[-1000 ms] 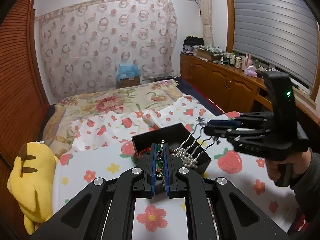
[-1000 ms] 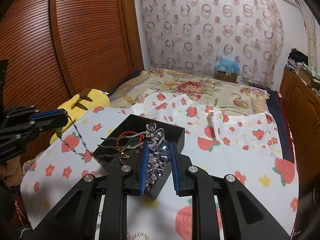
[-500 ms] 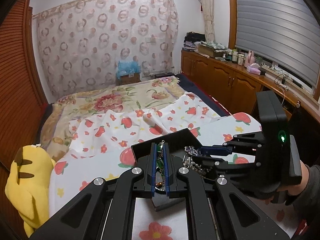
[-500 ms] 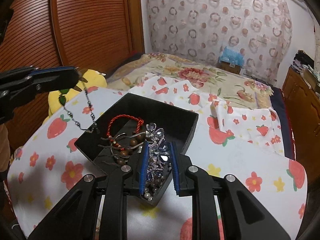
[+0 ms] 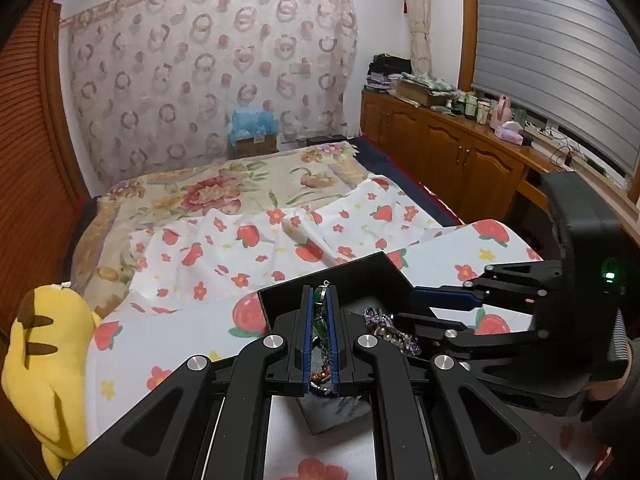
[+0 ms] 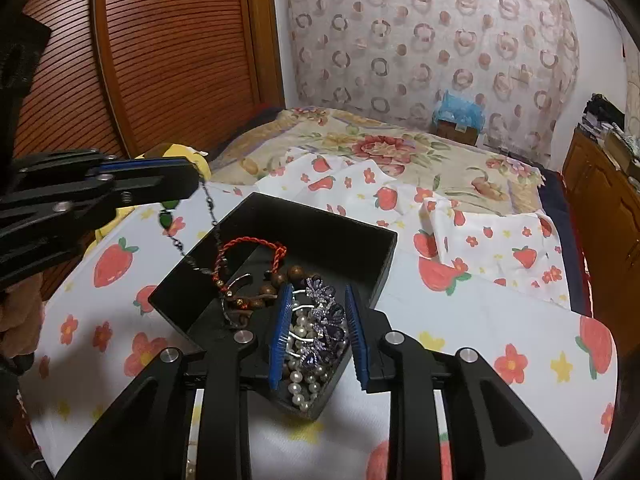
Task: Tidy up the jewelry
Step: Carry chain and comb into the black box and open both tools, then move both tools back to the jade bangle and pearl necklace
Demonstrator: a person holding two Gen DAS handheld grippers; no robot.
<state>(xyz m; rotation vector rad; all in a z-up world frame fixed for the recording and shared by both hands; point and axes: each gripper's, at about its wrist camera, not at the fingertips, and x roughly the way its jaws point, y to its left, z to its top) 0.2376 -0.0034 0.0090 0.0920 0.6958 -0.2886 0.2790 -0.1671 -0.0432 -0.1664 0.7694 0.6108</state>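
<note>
While the left gripper [image 6: 192, 184] stayed clamped on a green-beaded chain [image 6: 210, 216] dangling into the black box [image 6: 320, 236], the right gripper [image 6: 316, 332] was opening, the crystal hairpiece [image 6: 326, 320] lying loose between its pads inside that box.

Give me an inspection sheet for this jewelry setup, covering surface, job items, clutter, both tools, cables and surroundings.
Surface: strawberry-print sheet over a bed.
Job's things: black box holding red cord bracelet, wooden beads, pearls and crystal hair comb; green-stone chain necklace hangs into the box.
Clutter: yellow plush toy at the bed edge.
Grippers: left tool shut on the necklace; right tool opening, its pads off the comb lying in the box.
Cables: wires on the windowsill cabinet.
Surroundings: patterned curtain, wooden slatted door, window blind.
</note>
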